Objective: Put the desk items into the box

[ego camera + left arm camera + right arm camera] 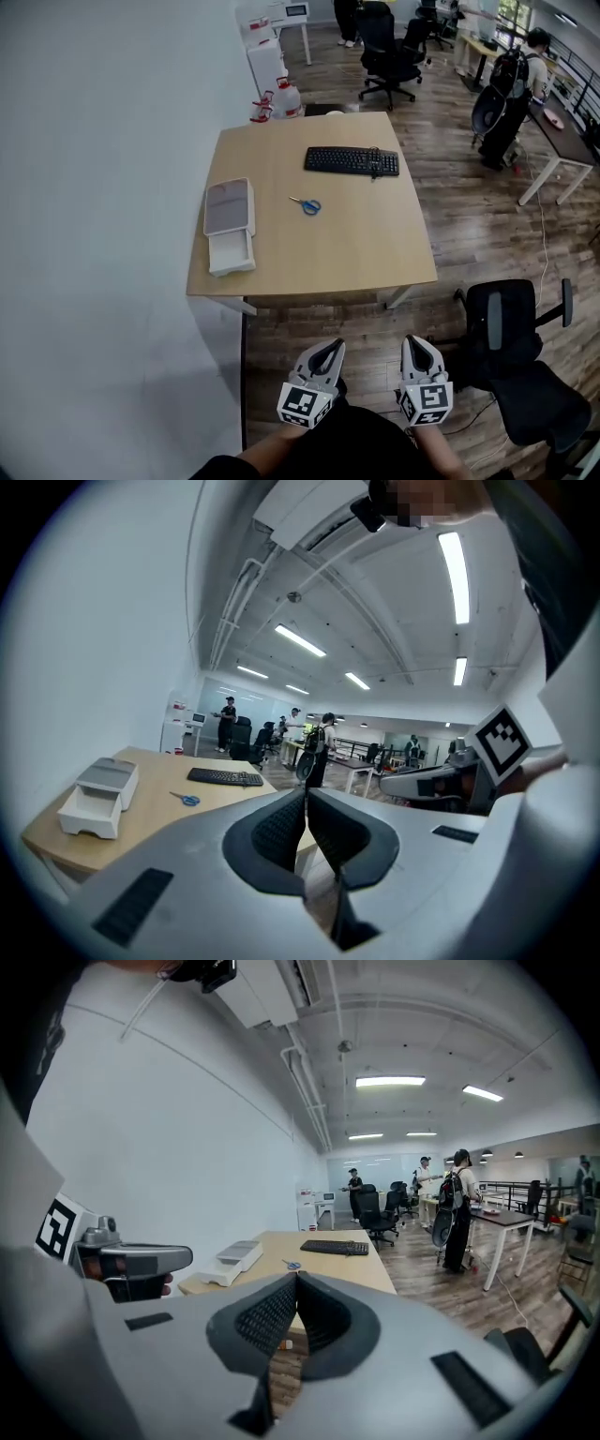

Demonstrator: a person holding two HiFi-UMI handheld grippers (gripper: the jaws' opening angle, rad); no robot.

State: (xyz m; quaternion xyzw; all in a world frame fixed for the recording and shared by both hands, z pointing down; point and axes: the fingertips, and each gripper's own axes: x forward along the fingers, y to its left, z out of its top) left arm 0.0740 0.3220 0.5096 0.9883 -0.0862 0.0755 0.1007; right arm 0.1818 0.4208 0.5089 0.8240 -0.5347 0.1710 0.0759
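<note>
Scissors [307,205], a keyboard [352,161] and the box [230,225] all sit on the wooden desk [356,262], well apart from both grippers.

Nearest the person, the left gripper [330,347] and the right gripper [416,342] hang side by side low in the head view, short of the desk's near edge and over the wood floor [487,234]. Each one's jaws are pressed together with nothing between them; both gripper views show the ribbed black pads meeting at the tips. Each gripper carries a marker cube [302,405] with a black-and-white square pattern. A black office chair [511,347] stands just to the right of the right gripper.

On the desk, the box comes first, by the left edge beside the white wall [103,234]. It is a white tray with a grey-topped part behind it, which may be a lid or a second tier. The blue-handled scissors lie mid-desk, to the right of the box and apart from it. The black keyboard lies beyond them near the far edge; its key legends are too small to read.

Past the desk, white jugs [279,101] with red caps stand on the floor, their labels too small to read. Farther off, a person [517,80] with a backpack stands by another desk.
</note>
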